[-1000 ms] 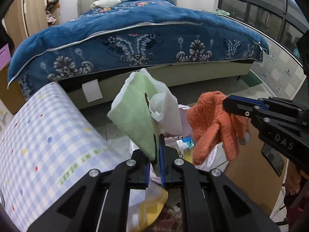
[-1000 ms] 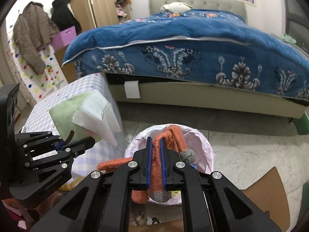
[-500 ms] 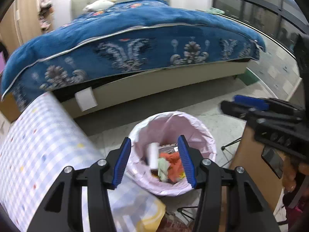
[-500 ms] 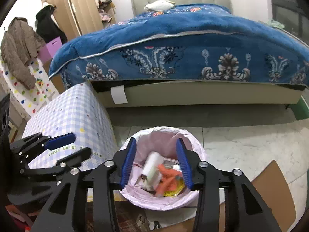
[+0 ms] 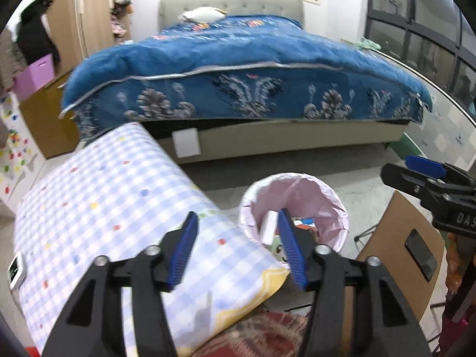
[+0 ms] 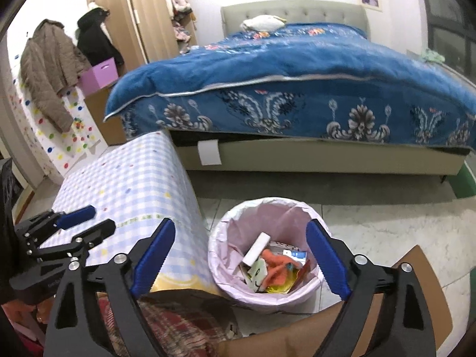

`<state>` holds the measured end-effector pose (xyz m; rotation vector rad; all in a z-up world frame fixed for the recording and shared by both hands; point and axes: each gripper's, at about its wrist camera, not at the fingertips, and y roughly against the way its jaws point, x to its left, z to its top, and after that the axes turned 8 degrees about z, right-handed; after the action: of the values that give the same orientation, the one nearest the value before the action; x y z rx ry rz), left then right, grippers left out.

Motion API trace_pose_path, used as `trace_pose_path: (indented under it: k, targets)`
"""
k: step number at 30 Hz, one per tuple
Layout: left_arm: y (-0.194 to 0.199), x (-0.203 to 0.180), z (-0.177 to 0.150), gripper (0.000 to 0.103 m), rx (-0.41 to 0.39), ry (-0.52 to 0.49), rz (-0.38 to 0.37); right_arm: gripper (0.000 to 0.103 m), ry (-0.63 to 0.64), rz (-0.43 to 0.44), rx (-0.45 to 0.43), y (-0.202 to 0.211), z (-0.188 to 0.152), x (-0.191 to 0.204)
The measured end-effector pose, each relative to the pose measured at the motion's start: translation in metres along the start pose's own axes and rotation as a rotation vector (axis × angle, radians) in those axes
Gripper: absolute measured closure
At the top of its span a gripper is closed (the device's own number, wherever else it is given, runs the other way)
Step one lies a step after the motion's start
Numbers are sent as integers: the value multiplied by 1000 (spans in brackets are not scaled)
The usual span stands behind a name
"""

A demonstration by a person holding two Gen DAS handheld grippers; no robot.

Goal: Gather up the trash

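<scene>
Bedroom, blue bed [image 6: 297, 89] behind, checkered desk [image 6: 131, 190] beside pink-lined bin [image 6: 264, 205] on floor. My left gripper [image 5: 235, 250] and right gripper [image 6: 241, 255]: jaws opening, nothing between them. Trash [image 6: 273, 270] lies inside the bin.

Right gripper [image 6: 239, 255] jaws opening, nothing between them. Below: pink-lined trash bin [image 6: 220, 255] holding orange glove [image 6: 275, 269], white packet [image 6: 257, 248], wrappers. Left gripper [image 6: 89, 220] over checkered tablecloth [image 6: 134, 184]. Bed with blue quilt [image 6: 297, 68] behind.
</scene>
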<state>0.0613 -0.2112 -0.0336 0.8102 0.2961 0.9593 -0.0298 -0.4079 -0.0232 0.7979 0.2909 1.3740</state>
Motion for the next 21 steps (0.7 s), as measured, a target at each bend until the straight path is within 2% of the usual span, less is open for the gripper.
trace_pose_path:
  k: [3,5,6,9,12,14,21]
  targets:
    - [24,20,-3,28,-17,38,58,12,33,21,-6,12,0,22]
    - [46,36,-7,13,-37,77,83,11,59,36,-6,19,-1,39]
    - [53,42,-9,8,-42,91,92,11,72,46,-4,21,-1,47]
    - [77,62,-19,7,-56,145,136,10,125,83,1,30,-2,76]
    - [94,81,-30,7,-31,202,206,9,187,124,15,35,-2,105]
    - [105,95,-40,7,-25,250,227,8,237,143,37,37,-1,126]
    - [140,143,-82,7,10,385,340,8,334,221,11,58,-8,182]
